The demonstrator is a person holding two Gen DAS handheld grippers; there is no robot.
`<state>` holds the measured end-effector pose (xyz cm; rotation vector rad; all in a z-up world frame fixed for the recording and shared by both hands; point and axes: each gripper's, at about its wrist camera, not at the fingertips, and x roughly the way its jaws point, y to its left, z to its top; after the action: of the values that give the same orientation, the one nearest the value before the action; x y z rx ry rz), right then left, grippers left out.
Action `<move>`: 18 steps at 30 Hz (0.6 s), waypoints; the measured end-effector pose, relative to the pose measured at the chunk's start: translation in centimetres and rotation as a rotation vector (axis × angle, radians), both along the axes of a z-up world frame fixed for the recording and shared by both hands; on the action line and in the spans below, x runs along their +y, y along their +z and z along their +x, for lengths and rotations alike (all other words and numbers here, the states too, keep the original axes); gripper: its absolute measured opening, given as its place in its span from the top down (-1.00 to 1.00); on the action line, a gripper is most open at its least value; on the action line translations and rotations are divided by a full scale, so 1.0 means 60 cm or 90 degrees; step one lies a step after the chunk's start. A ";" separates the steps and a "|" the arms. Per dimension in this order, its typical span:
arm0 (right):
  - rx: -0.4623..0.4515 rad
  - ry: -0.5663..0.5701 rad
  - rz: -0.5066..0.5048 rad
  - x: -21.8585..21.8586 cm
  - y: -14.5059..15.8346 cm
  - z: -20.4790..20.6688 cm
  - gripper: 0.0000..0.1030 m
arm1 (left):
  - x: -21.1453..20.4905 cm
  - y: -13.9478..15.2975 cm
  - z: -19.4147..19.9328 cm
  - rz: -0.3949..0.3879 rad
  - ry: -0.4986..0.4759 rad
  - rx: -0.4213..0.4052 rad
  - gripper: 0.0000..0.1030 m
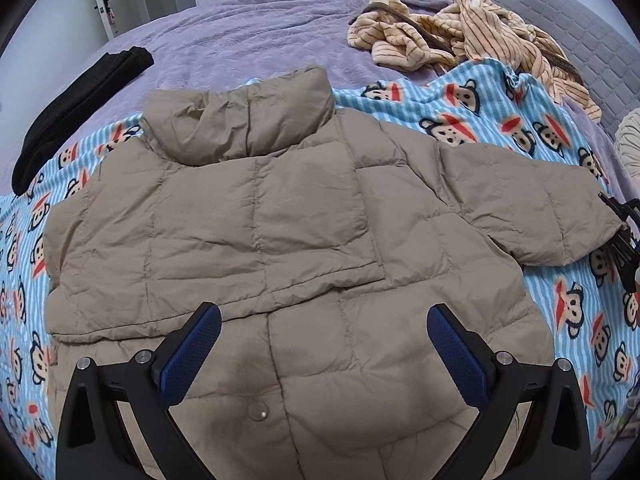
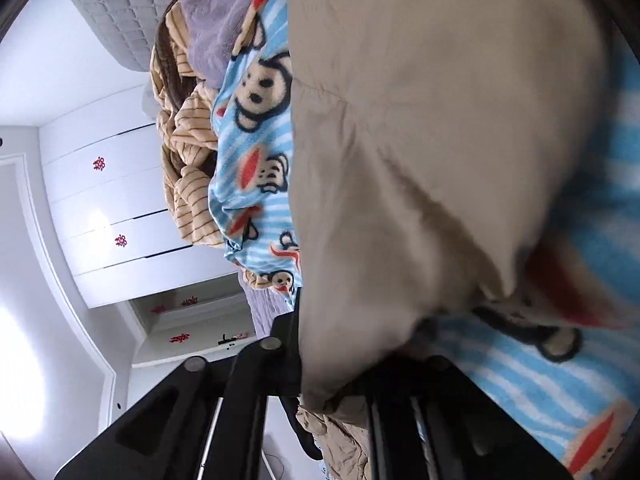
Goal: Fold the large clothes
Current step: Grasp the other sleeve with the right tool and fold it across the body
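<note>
Across the bed's monkey-print blanket (image 1: 440,96) the tan puffer jacket (image 1: 256,216) lies mostly unfolded: the left hand-held gripper (image 1: 324,332) hovers open at six o'clock, the right hand-held gripper (image 2: 352,364) clamps its three-o'clock sleeve cuff (image 1: 592,232).

A tan quilted puffer jacket (image 1: 256,216) lies spread flat on a blue striped monkey-print fleece blanket (image 1: 472,120), which lies on a purple textured bedspread (image 1: 248,28). Its collar points away, toward the far side of the bed. A black folded garment (image 1: 76,104) lies left of the jacket. A heap of cream striped plush clothing (image 1: 460,40) lies behind it to the right, beside the grey padded headboard (image 1: 576,32).
</note>
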<state>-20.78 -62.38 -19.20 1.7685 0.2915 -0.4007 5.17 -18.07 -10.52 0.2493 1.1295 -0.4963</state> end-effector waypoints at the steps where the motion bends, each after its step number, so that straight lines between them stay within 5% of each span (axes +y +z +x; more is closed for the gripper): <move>1: -0.001 0.008 -0.015 0.002 0.010 0.011 0.88 | 0.007 0.002 0.005 -0.002 0.007 -0.002 -1.00; 9: -0.035 0.212 -0.191 0.090 0.143 0.200 0.88 | 0.093 0.016 0.063 -0.010 0.074 -0.028 -1.00; 14: -0.015 0.400 -0.347 0.230 0.209 0.368 0.88 | 0.154 0.010 0.095 -0.019 0.129 -0.026 -1.00; 18: 0.009 0.544 -0.424 0.372 0.202 0.479 0.88 | 0.195 0.000 0.114 -0.021 0.160 -0.027 -1.00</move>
<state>7.94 -40.06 -7.06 0.8710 0.7805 0.1134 12.03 -6.35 -10.53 0.0875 1.0921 -0.2848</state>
